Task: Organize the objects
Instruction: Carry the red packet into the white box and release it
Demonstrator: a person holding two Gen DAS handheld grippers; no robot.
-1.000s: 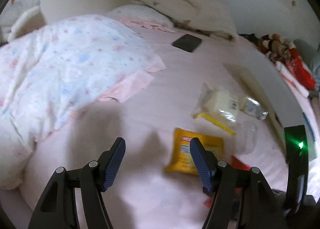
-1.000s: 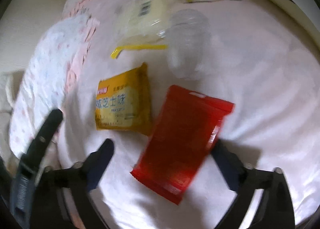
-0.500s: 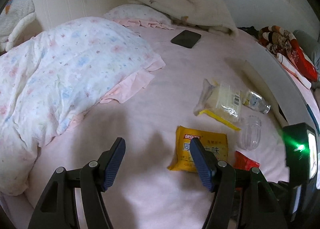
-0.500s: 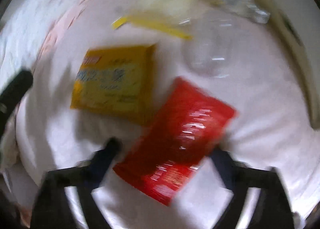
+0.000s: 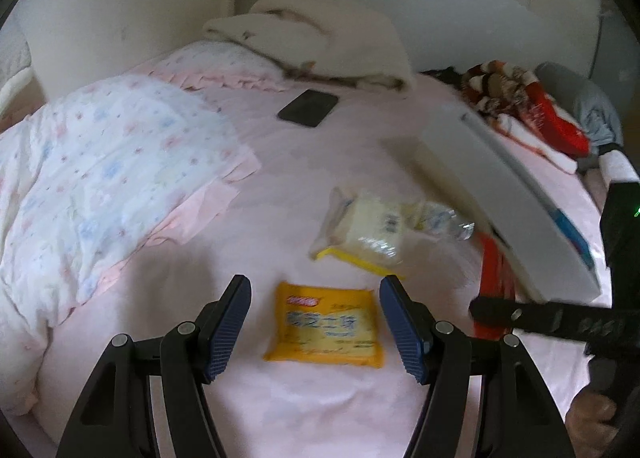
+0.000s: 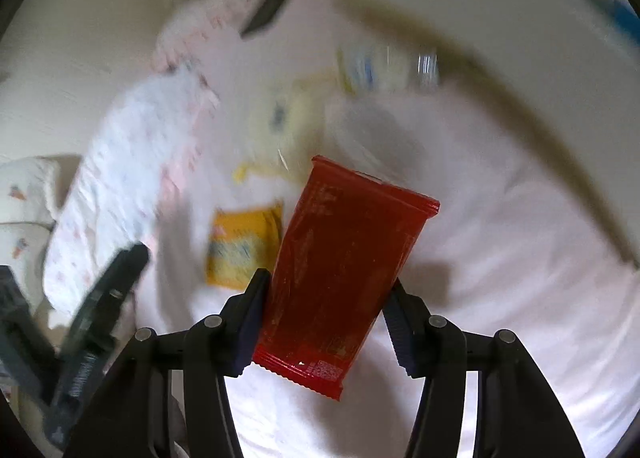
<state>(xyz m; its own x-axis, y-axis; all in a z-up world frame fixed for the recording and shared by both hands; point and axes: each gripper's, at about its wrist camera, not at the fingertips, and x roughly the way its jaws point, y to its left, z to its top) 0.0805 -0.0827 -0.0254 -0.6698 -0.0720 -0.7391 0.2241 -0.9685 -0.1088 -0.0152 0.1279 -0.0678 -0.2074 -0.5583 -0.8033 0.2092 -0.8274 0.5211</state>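
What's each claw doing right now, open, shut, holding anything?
Left claw: open, empty, above the yellow packet.
Right claw: has just been closing, now shut on the red packet, lifted off the bed.

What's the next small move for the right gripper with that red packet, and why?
Probably carry it on toward the white box at the bed's right side. The right gripper has just been closing its jaws, which now clamp the red packet by its long edges, off the sheet. The yellow packet lies flat between the left gripper's open jaws. Whether the box is the goal is a guess.
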